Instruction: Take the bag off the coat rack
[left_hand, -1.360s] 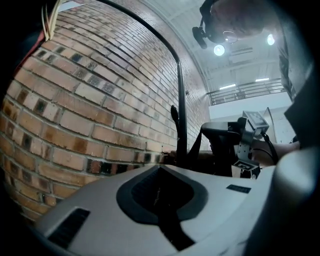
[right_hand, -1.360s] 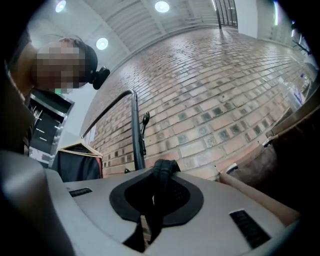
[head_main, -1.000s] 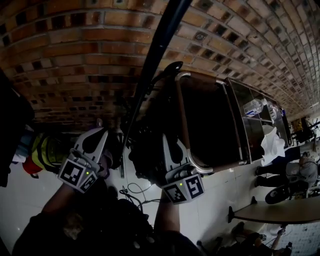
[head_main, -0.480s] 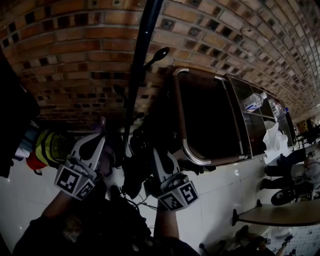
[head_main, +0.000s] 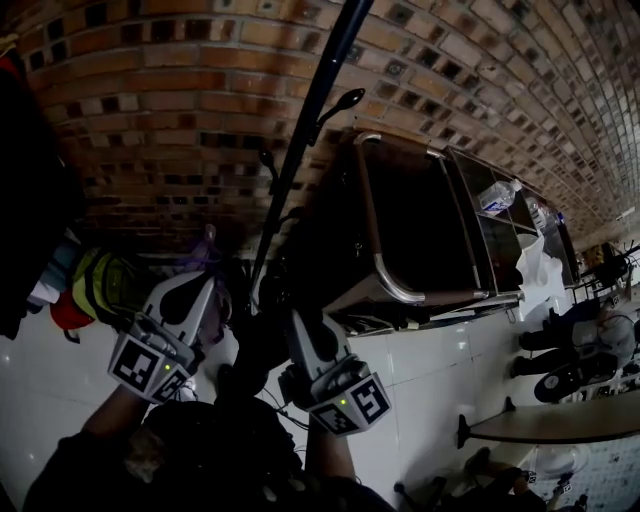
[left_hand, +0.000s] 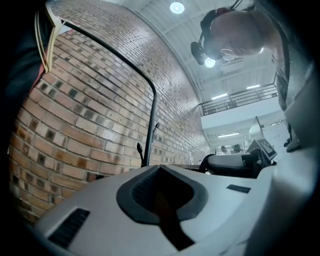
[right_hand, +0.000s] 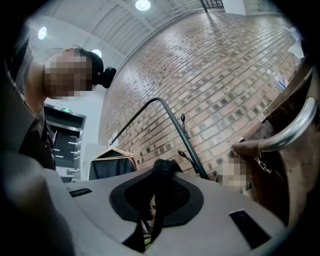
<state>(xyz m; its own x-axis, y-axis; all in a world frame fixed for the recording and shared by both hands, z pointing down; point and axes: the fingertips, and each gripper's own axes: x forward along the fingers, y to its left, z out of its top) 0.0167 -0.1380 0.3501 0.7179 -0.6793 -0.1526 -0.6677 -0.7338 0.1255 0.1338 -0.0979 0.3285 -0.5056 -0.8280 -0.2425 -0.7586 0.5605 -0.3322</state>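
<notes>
The right gripper (head_main: 298, 325) was clamped on the bag's black strap (right_hand: 160, 172), evidently to carry its weight. The bag (head_main: 252, 358) hung beside the coat rack (head_main: 300, 130) pole, below its hooks (head_main: 345, 100). The left gripper (head_main: 195, 290), left of the pole, had its jaws together, apparently empty.

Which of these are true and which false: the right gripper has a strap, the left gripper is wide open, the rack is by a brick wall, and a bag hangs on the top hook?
1. The right gripper is shut on a black strap. True.
2. The left gripper has its jaws wide apart. False: they are together, with nothing between them.
3. The coat rack pole stands in front of a brick wall. True.
4. A bag hangs from the pole's upper hook. False: that hook is bare.
</notes>
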